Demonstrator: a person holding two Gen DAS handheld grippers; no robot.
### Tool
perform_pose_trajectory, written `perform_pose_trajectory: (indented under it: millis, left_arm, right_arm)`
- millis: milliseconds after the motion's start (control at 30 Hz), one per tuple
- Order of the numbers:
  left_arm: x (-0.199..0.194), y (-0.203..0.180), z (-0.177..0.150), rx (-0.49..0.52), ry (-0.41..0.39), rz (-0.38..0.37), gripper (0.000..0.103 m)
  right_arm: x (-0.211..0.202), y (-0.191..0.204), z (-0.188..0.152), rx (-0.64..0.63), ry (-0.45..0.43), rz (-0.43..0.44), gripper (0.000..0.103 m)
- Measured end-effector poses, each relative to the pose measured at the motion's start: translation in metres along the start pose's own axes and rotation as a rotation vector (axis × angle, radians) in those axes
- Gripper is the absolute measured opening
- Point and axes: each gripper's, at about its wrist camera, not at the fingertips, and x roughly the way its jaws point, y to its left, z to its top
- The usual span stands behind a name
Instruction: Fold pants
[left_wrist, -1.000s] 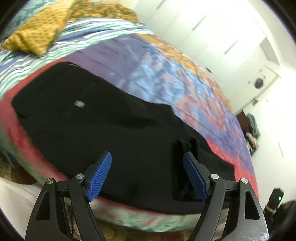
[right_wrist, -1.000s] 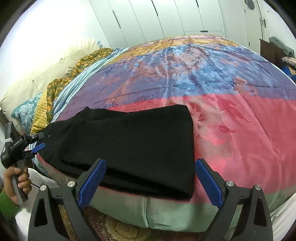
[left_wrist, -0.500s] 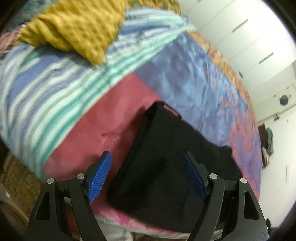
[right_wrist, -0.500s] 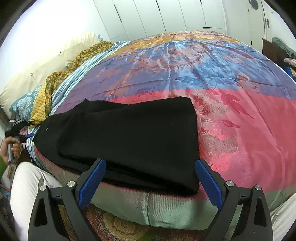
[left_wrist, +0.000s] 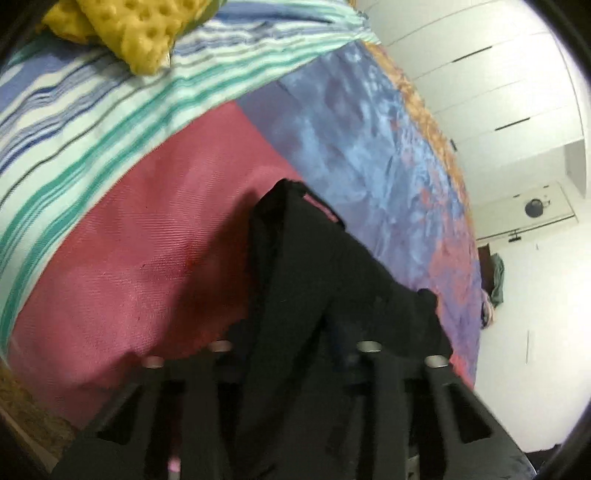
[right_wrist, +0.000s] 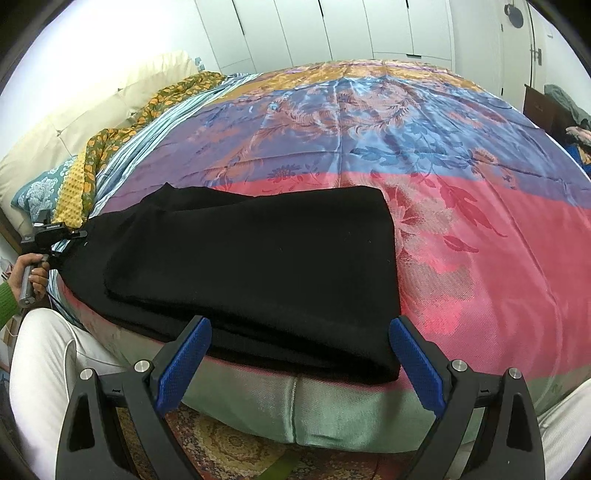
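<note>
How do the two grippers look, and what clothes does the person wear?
The right gripper has a black frame with triangular cut-outs, silver round bolt heads and blue textured pads. The left gripper has the same black frame; its pads are hidden by black cloth. The left hand comes out of a green ribbed sleeve. The trousers are white.

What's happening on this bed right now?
A person is folding black pants laid along the near edge of a bed. The left claw has just been closing and now pinches one end of the pants, the cloth bunched between its fingers. The right claw is open, hovering at the bed's edge over the other end and holding nothing.
</note>
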Motion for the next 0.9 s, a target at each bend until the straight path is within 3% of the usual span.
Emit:
perform_pose_trajectory:
  millis: [167,333,433,567,633,733,800,900]
  left_arm:
    - [-0.029,-0.037,-0.012,0.006,-0.071,-0.007,0.017]
    - [-0.064,-0.154,-0.055,0.195,-0.136,0.0,0.017]
    - [-0.056,-0.228,-0.097,0.331,-0.137,0.004,0.017]
    - [0.001,-0.298,-0.159,0.427,-0.038,-0.066,0.016]
    - [0.048,-0.326,-0.195,0.489,0.079,-0.112,0.02]
    - [0.089,-0.351,-0.231,0.575,0.204,-0.097,0.023]
    - [0.083,-0.358,-0.235,0.597,0.205,-0.141,0.024]
    - [0.047,-0.345,-0.217,0.62,0.096,-0.12,0.038]
  right_arm:
    - [-0.002,-0.004,0.001,0.024,-0.02,0.021,0.096]
    - [-0.007,-0.009,0.002,0.053,-0.049,0.047,0.096]
    - [-0.007,-0.012,0.002,0.075,-0.057,0.065,0.096]
    - [-0.012,-0.02,0.001,0.107,-0.076,0.072,0.096]
    - [-0.016,-0.026,0.001,0.13,-0.09,0.067,0.096]
    - [-0.022,-0.04,0.002,0.184,-0.113,0.055,0.096]
    - [-0.027,-0.049,0.002,0.217,-0.13,0.046,0.096]
    - [-0.033,-0.061,0.0,0.267,-0.154,0.038,0.096]
